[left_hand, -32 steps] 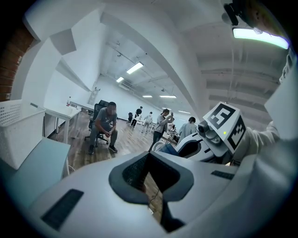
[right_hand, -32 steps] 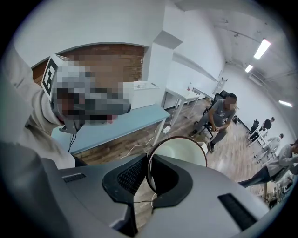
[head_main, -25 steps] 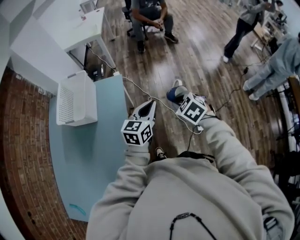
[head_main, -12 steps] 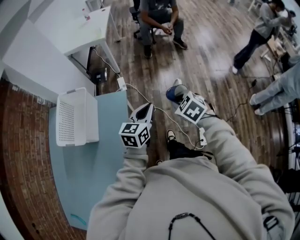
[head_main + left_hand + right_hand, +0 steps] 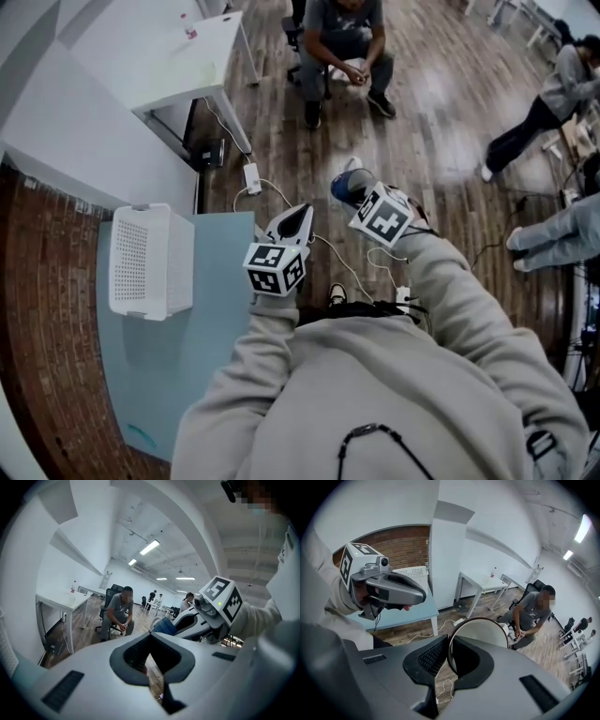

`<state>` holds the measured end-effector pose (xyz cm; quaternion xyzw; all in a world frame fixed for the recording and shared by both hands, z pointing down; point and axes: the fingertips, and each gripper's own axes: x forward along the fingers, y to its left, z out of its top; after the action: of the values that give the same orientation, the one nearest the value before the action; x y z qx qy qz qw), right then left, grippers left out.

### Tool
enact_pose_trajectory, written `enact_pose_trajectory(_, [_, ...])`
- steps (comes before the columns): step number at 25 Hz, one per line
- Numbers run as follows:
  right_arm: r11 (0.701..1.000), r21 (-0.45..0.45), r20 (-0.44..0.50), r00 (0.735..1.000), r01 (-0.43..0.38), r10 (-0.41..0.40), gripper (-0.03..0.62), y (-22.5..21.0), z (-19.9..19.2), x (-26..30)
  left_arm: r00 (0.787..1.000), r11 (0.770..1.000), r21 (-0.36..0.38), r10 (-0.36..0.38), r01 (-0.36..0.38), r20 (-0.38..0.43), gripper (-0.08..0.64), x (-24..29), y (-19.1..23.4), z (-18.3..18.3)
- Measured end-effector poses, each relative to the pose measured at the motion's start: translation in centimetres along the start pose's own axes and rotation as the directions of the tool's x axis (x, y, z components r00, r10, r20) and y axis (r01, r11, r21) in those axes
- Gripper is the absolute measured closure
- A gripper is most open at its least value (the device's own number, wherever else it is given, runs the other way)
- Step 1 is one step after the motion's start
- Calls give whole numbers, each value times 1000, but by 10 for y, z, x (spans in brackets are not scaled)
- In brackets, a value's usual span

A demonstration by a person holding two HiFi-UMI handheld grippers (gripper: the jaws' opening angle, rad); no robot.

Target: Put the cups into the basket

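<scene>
**Blue cup carried by its rim, clear of the table; basket at the table's far-left corner**

The right gripper (image 5: 449,641) is clamped on the wall of the cup (image 5: 483,632) just under the rim, one pad inside and one outside. It holds the cup over the wooden floor, off the far-right corner of the table (image 5: 178,366). The left gripper (image 5: 151,637) has its jaws together with nothing between them. The white slotted basket (image 5: 180,267) is empty and well apart from the cup. The cup looks stiff, light and glossy, so a rim pinch could slip or let it swing; a level carry seems wise. Only the right gripper view shows the white inside and the pinch. The head view shows the blue outside and where the basket stands.
</scene>
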<state>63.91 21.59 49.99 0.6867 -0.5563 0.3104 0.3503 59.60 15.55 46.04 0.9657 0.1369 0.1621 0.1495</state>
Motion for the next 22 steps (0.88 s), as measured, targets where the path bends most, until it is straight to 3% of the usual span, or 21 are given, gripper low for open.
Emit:
enact_pose_trajectory(7, [1000,-13,-5,1000,-21,21,551,-35,28,31,998,998,-27,57,-56,0,565,21,53,19])
enact_pose_trajectory(14, [999,-41,-6,1000,-22,22,551,-60,49,36,999,999,-10,43,-43,21,565,46,62,47])
enact_pose_trajectory(18, [994,-92,12,998,-56,57,551,-51,71,48,994,995,-21,100,-99,35,565,34,84,47])
enact_pose_trajectory(22, [975,-190,21,993,-113,120,551,-27,114,67,975,977,-48,209,-206,80,565,-6,120,58])
